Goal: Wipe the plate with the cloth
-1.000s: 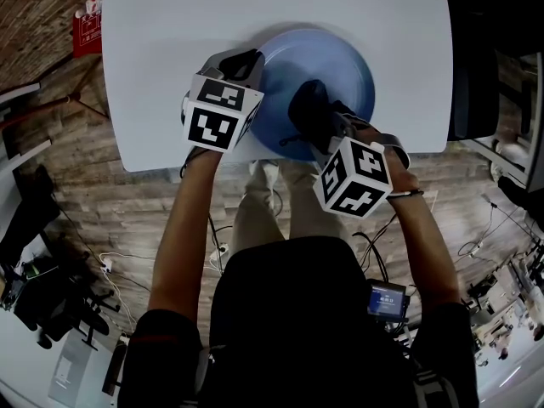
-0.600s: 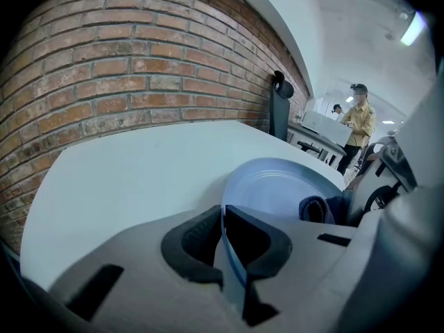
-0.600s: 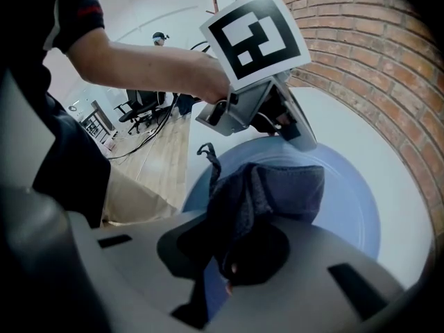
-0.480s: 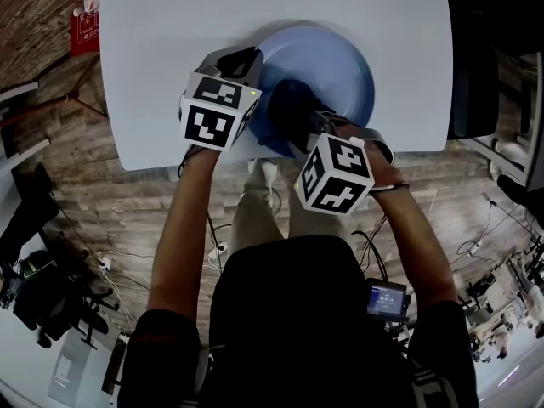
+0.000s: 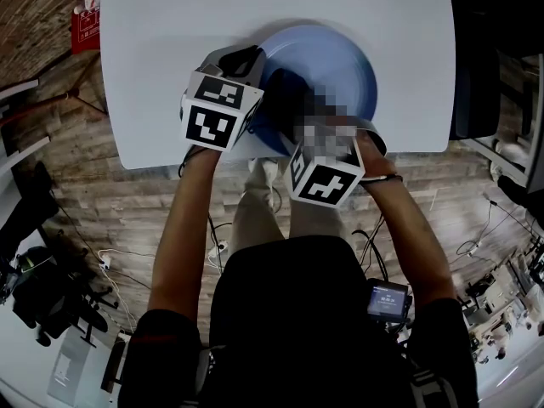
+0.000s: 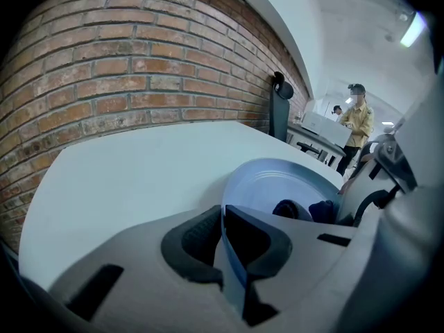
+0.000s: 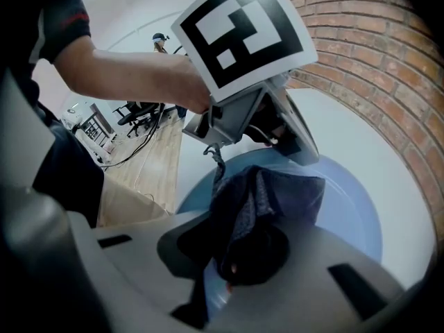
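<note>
A round light-blue plate point(image 5: 340, 62) lies on a white table point(image 5: 170, 32), just right of the centre of the head view and close to the table's lower edge. The left gripper point(image 6: 223, 245) holds it by the rim. In the left gripper view the thin blue edge runs up between the two dark pads, which are pressed against it from either side. In the head view this gripper sits at the plate's left edge, with its black-and-white marker cube point(image 5: 217, 109) below it.

The right gripper point(image 7: 232, 252) pinches a dark navy cloth point(image 7: 267, 200). In the right gripper view the bunched fabric fills the gap between the jaws and spills forward onto the plate's surface. In the head view the cloth lies on the lower left part of the plate, just beside the left gripper. A loose thread of the cloth hangs at its upper left in the right gripper view.

A red brick wall point(image 6: 139, 68) fills the upper left of the left gripper view, and a person point(image 6: 357, 116) stands far off at the right. Below the table in the head view is a wooden floor point(image 5: 127, 202)
</note>
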